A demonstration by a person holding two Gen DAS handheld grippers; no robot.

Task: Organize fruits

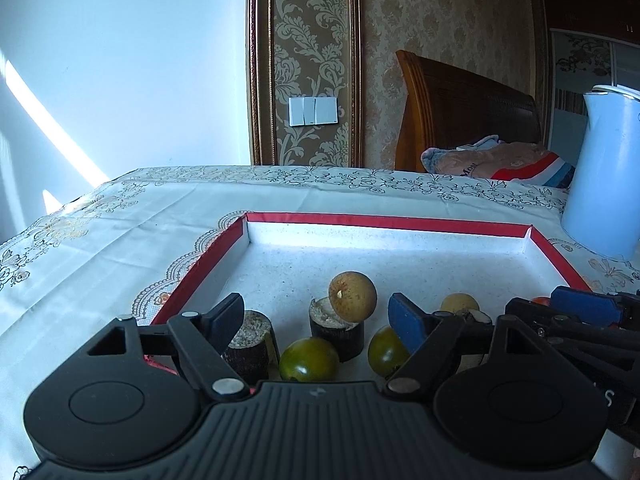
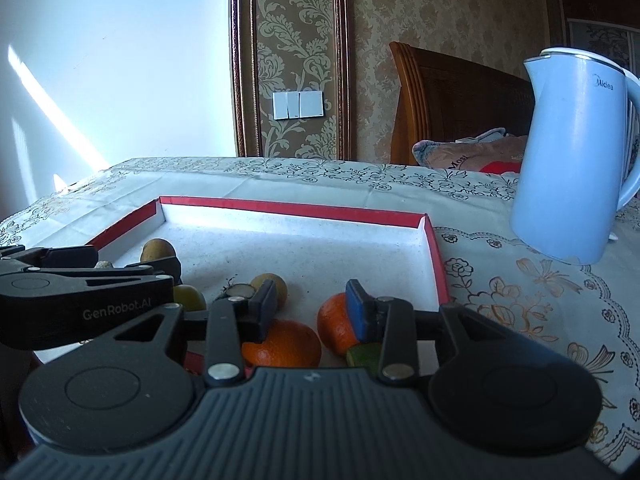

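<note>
From the left wrist view, the left tool [image 1: 318, 318] stands wide with nothing gripped, over a shallow red-edged tray [image 1: 384, 222] on the cloth-covered table [image 1: 100, 232]. Between its fingers lie two green tomatoes [image 1: 309, 359], two dark cut stumps [image 1: 338, 330], and a tan round fruit [image 1: 353, 297] leaning on the middle stump. A pale blue kettle [image 1: 604, 176] stands at right. From the right wrist view, the right tool [image 2: 311, 306] is narrowly parted above two oranges [image 2: 286, 345] at the tray's near edge; its right pad overlaps the farther orange [image 2: 334, 322], but I cannot tell whether it touches.
</note>
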